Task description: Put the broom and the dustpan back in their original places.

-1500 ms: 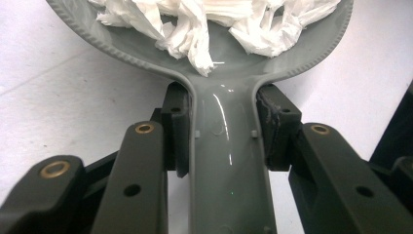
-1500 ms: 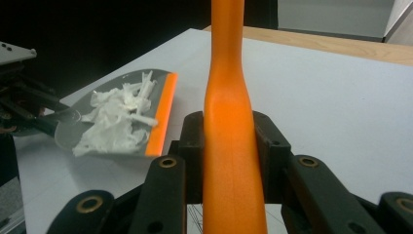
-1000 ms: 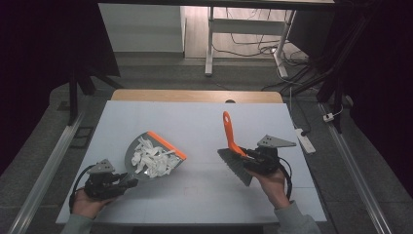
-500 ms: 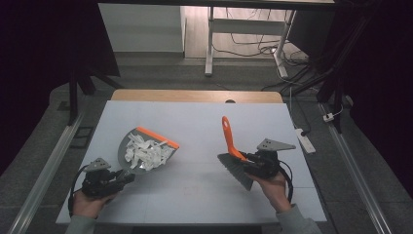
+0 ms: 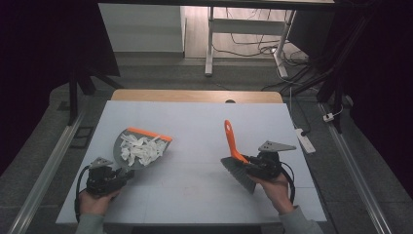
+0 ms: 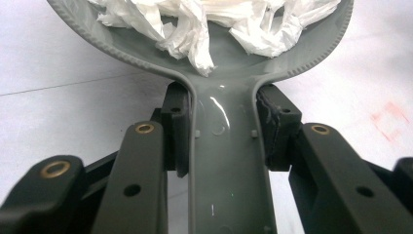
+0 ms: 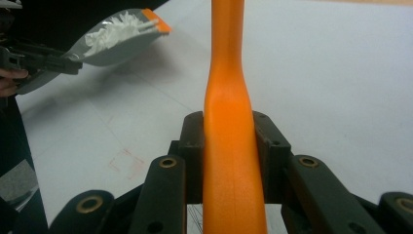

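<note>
dustpan: grey dustpan (image 5: 141,148) with the orange lip, full of crumpled white paper scraps (image 5: 140,147), sits over the left half of the white table (image 5: 195,122). Looks lifted a bit, can't swear to it from above.

left gripper: left gripper (image 6: 221,129) has its jaws clamped tight on the dustpan handle, one pad each side of the neck, right where it widens into the pan.

right gripper: right gripper (image 7: 229,141) is squeezed onto the orange handle of the hand brush (image 5: 234,153), grey bristles hanging toward the person, well apart from the pan.

step in hand: my read is carrying the loaded pan off to dump it.

how to do it well: keep the pan level or tipped slightly back, those scraps are light and heaped near the rim, any nod toward the orange lip and they'd slide out. Go slow, no jerks.

grip tip: don't loosen anything mid-carry.

brush: just park it out of the way.
</note>
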### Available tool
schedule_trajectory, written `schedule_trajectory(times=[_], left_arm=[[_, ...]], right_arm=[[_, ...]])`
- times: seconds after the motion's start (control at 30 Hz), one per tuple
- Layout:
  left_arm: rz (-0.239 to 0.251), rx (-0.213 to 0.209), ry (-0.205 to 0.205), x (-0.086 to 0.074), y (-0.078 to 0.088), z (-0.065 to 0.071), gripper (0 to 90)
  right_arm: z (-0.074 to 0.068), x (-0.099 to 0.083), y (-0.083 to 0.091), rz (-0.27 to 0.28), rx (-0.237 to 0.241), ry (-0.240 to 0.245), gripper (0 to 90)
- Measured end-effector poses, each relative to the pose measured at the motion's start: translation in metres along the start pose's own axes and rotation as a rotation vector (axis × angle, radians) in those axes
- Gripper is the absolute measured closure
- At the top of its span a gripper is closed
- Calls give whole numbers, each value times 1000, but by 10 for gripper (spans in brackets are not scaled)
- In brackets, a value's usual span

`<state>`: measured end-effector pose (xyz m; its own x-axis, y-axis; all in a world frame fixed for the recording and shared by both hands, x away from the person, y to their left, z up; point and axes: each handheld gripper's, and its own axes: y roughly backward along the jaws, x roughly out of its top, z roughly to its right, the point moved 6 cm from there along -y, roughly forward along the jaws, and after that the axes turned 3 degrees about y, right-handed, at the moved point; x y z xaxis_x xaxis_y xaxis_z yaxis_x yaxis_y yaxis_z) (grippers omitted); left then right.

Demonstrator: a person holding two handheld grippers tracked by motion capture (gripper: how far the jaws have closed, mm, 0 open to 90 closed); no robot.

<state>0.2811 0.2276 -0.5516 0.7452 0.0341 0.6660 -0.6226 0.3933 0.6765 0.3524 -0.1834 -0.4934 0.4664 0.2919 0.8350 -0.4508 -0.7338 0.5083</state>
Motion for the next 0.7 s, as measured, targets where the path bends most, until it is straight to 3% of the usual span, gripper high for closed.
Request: schedule_trajectory(times=[0.2,0.47,0.7], left_arm=[[-3,64,49,3,-12,0,610],[-5,95,72,7,-26,1,609],[-9,110,107,8,-36,-3,608]], right_arm=[[1,-4,1,-15,-1,-19,696],[1,-9,0,-40,5,-36,696],[5,-17,-7,-82,1,-82,696]])
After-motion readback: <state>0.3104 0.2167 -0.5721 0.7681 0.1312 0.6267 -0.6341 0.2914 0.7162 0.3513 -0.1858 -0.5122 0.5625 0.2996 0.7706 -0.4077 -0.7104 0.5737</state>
